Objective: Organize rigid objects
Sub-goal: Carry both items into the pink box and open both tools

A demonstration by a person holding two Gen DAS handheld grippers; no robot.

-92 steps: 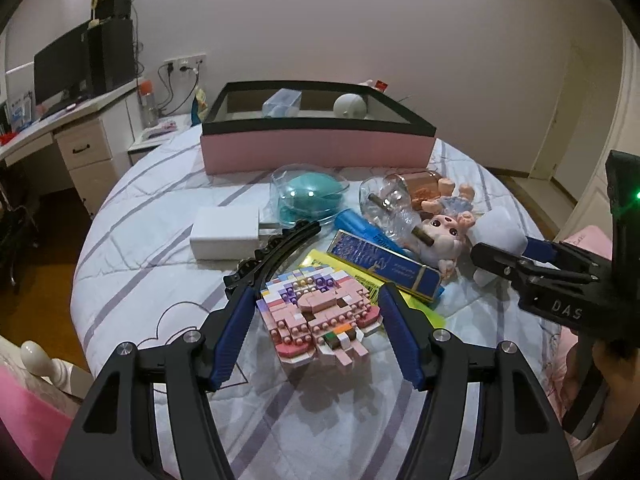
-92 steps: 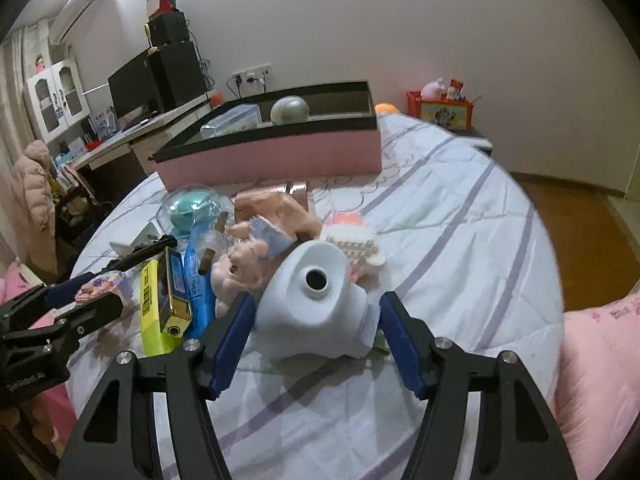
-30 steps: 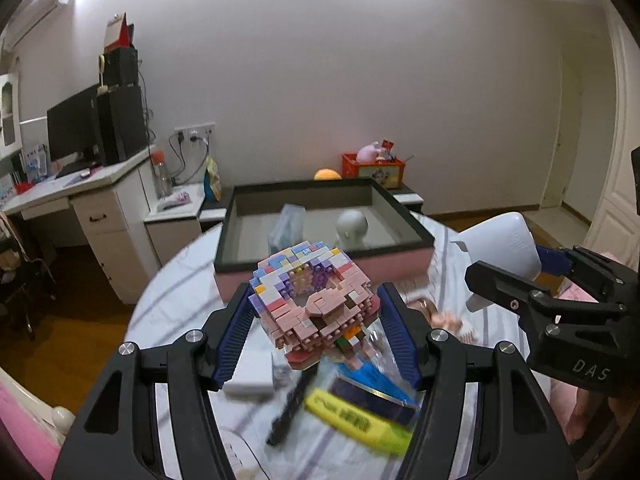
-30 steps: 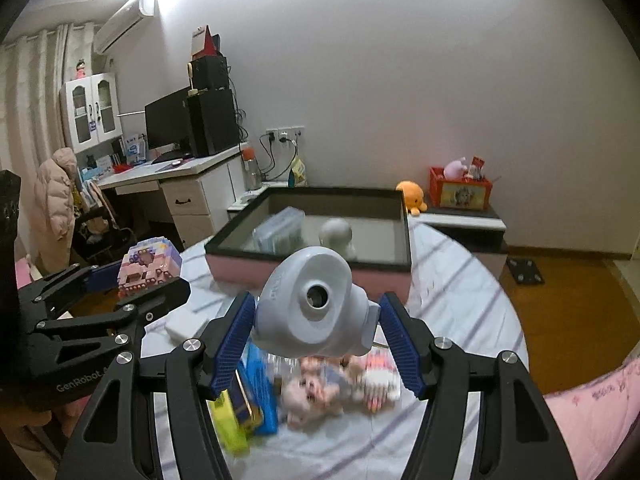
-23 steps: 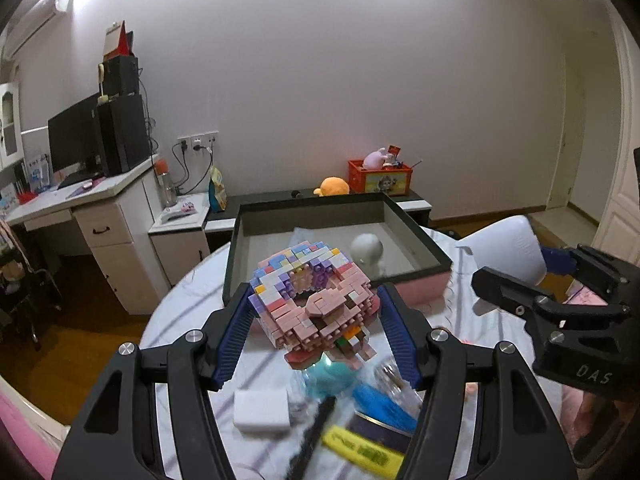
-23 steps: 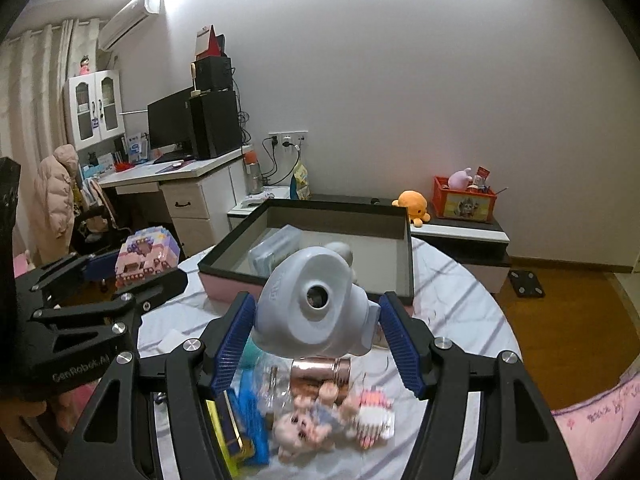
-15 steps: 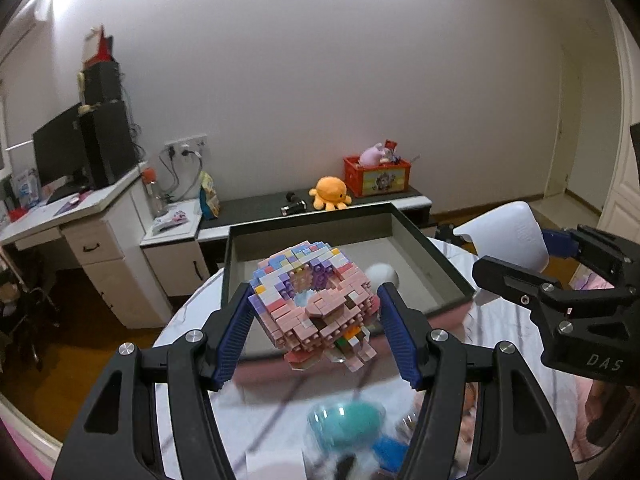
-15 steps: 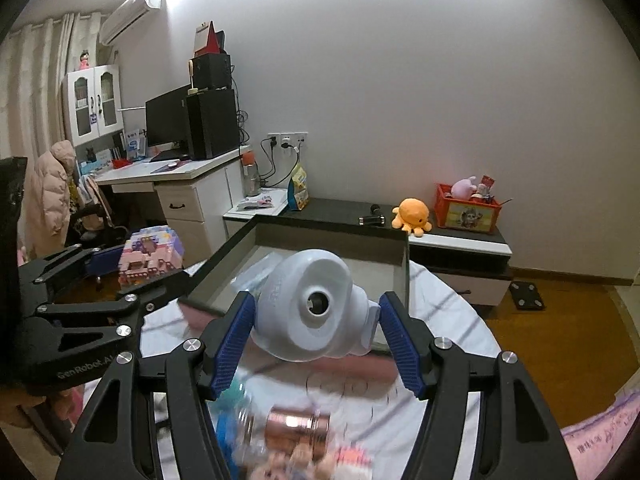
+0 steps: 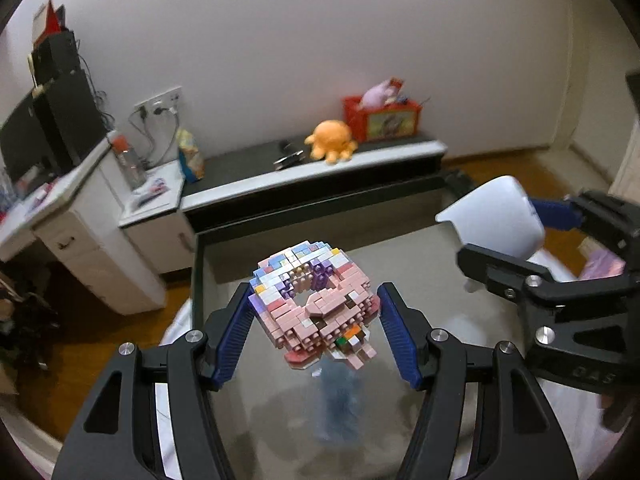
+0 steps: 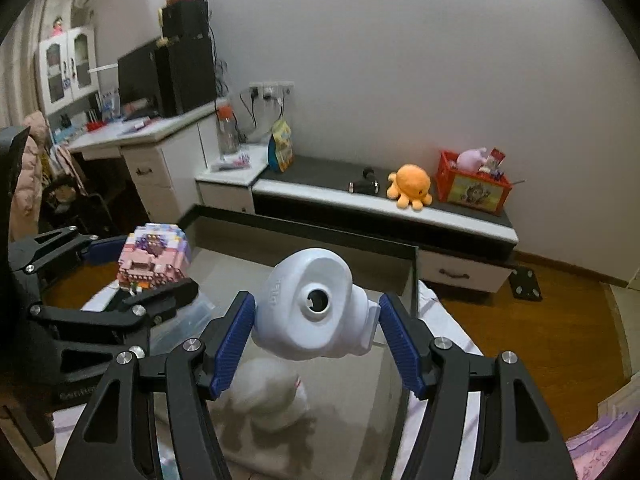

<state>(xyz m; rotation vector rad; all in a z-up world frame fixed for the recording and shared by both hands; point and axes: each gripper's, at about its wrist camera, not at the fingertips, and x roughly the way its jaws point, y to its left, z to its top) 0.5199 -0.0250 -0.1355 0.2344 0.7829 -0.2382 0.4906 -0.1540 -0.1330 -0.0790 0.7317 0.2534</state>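
1. Left claw stands partly open, its blue pads pressed on either side of a pink brick model, which it holds in the air.
2. That pink brick model sits tilted, its pale blue and purple top leaning away from the camera and its flat red base toward the claw's body; it is roughly as wide as it is long, so I cannot tell a long axis.
3. It hangs between the fingertips, over the near left part of a dark-rimmed box with a grey floor. A blurred clear container lies on that floor below it.
4. Right claw is likewise partly open and clamped on a white plastic device, lifted clear of everything.
5. The white plastic device points its round face, with a small dark hole, back at the wrist camera; its longer axis runs across, from pad to pad.
6. It hangs between the fingertips, above the box's right side, with a blurred white rounded object on the floor beneath. From the left wrist view the device shows at the right, over the box's far right corner.
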